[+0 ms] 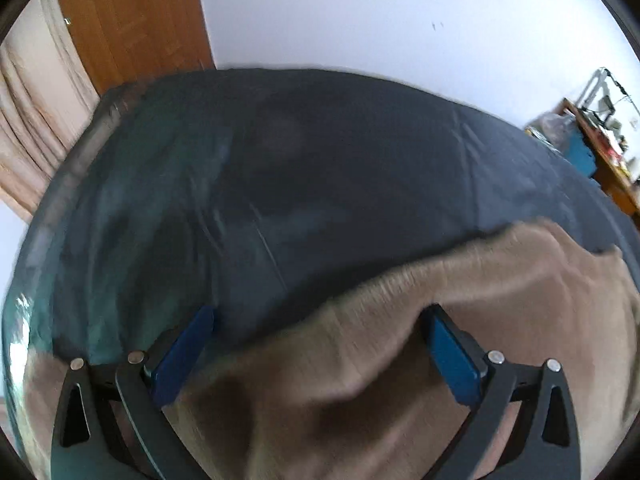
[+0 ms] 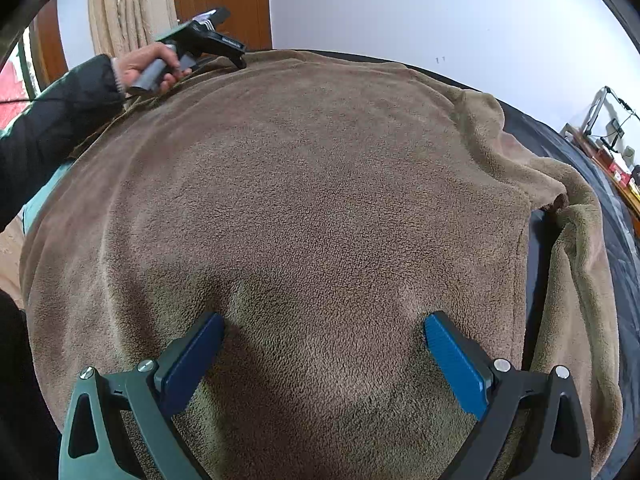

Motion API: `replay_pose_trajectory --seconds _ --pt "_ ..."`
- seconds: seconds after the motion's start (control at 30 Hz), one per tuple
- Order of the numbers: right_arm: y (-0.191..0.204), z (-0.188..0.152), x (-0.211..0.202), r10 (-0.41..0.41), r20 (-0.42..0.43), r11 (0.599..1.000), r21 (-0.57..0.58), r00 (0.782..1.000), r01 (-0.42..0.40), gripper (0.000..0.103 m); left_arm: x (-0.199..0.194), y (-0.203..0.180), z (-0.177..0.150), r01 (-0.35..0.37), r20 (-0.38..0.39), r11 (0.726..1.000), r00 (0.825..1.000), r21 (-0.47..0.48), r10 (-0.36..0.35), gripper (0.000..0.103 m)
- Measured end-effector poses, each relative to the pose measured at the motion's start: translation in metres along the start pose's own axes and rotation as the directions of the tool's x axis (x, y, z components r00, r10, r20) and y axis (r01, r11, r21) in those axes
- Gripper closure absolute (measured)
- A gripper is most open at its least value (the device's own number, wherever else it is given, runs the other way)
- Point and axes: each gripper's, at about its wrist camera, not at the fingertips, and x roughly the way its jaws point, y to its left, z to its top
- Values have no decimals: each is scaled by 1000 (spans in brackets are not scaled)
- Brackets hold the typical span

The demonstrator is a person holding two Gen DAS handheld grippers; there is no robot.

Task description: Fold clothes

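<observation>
A brown fleece garment (image 2: pixel 304 184) lies spread on the dark bedsheet (image 1: pixel 320 152), ready for folding. The right gripper (image 2: pixel 324 340) rests wide open on its middle. The left gripper (image 1: pixel 320 336), also open and empty, hovers at the garment's edge, likely seeking a hold.

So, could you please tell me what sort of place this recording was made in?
Most likely a bedroom at home: a brown fleece garment lies spread on a bed with a dark sheet, with beige curtains and a wooden door behind it.

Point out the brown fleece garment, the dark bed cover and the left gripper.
brown fleece garment (image 2: pixel 312 184): right wrist view, middle of body.
dark bed cover (image 1: pixel 320 152): left wrist view, bare middle.
left gripper (image 1: pixel 320 316): left wrist view, between fingertips.
</observation>
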Motion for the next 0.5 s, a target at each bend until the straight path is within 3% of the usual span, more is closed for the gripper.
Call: replay_pose_trajectory --seconds 0.17,0.27,0.37,0.5 --pt "1 1 1 0 1 1000 2 1000 0 1 3 0 8 -17 14 1000 1000 -22 17 0" --pt "0 0 1 1 1 1000 3 1000 -1 1 0 5 7 21 -4 1000 1000 -16 -21 0" --pt "0 0 2 2 1 1000 3 1000 -2 1 -15 28 1 110 -21 993 994 -38 -111 0" --pt "0 1 4 3 1 1000 3 1000 -3 0 -48 65 -18 101 20 995 995 -27 -100 0"
